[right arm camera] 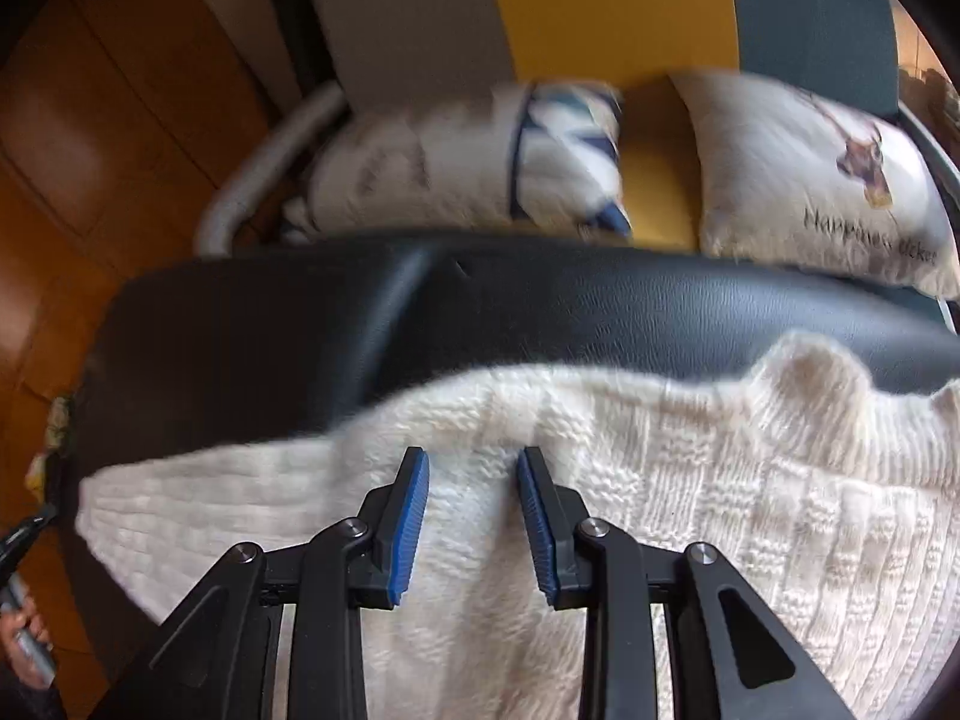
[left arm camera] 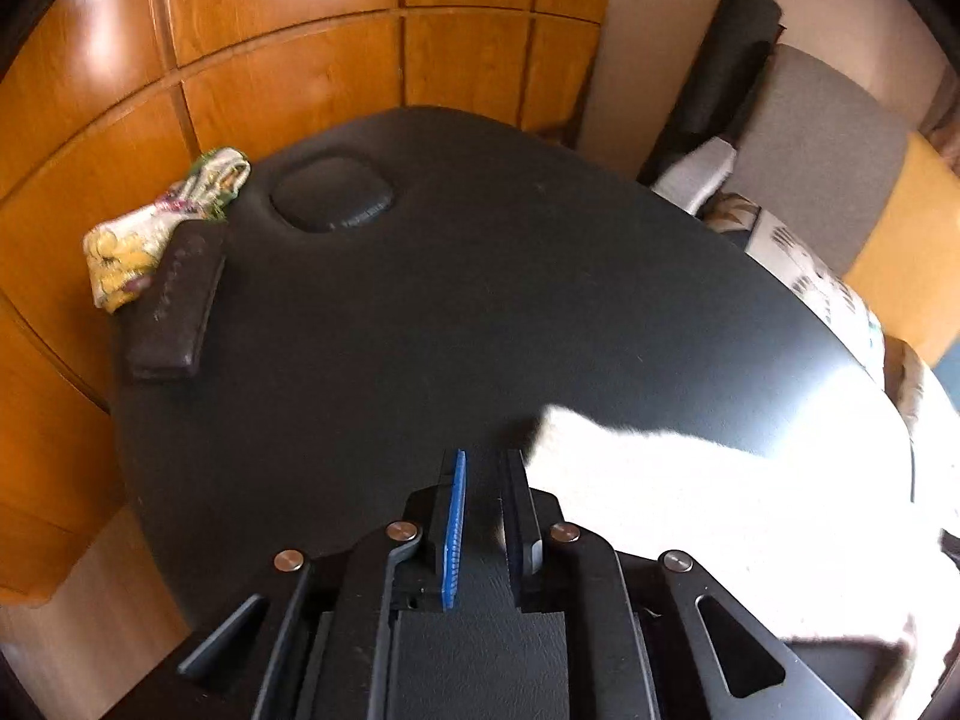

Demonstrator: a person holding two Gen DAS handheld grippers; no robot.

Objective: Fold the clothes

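A cream knitted sweater lies spread on the black padded table. My right gripper hovers open just above the sweater near its far edge, its blue pads wide apart with nothing clamped. In the left wrist view the sweater is a bright white patch at the lower right, one corner reaching toward my left gripper. That gripper stands over bare table just left of the corner. Its fingers are only narrowly apart and nothing is between them.
A floral cloth and a dark brown folded piece sit at the table's far left edge, near a round recess. Wooden panelling stands behind. Two cushions rest on a sofa beyond the table. A hand shows at lower left.
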